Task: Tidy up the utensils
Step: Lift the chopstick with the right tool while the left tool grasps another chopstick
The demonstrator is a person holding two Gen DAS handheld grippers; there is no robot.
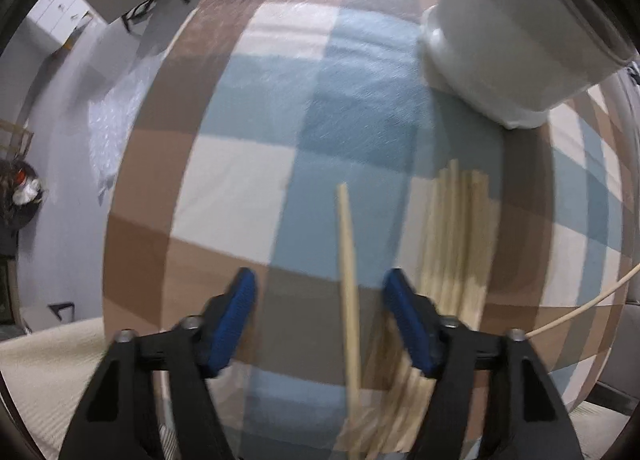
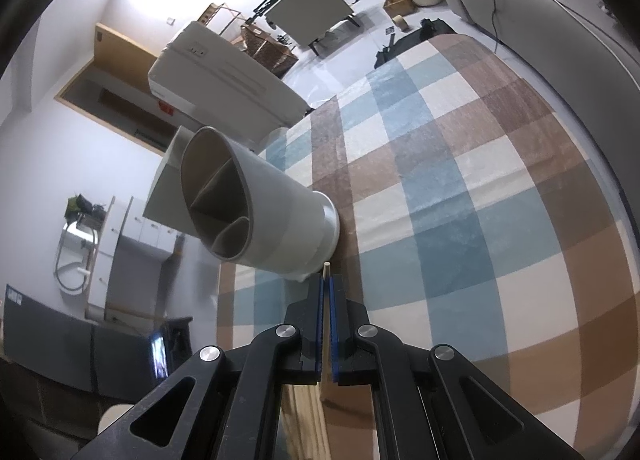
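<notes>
clearly the checked cloth [image 1: 248, 187] spreads under both tongs, with grey room floor beyond its edge. ahead of the right tongs [image 2: 327, 324] stands the grey divided holder [image 2: 256, 199], empty so far as its mouth shows. the right tongs are clamped on one chopstick [image 2: 326, 270], its tip poking out towards the holder's base. the left tongs [image 1: 318, 316] point down, half open, a loose chopstick [image 1: 347, 260] between the pads but not pinched; the chopstick pile [image 1: 456, 236] lies just right of them. closing off-centre could flick that stick away or drag the pile.
</notes>
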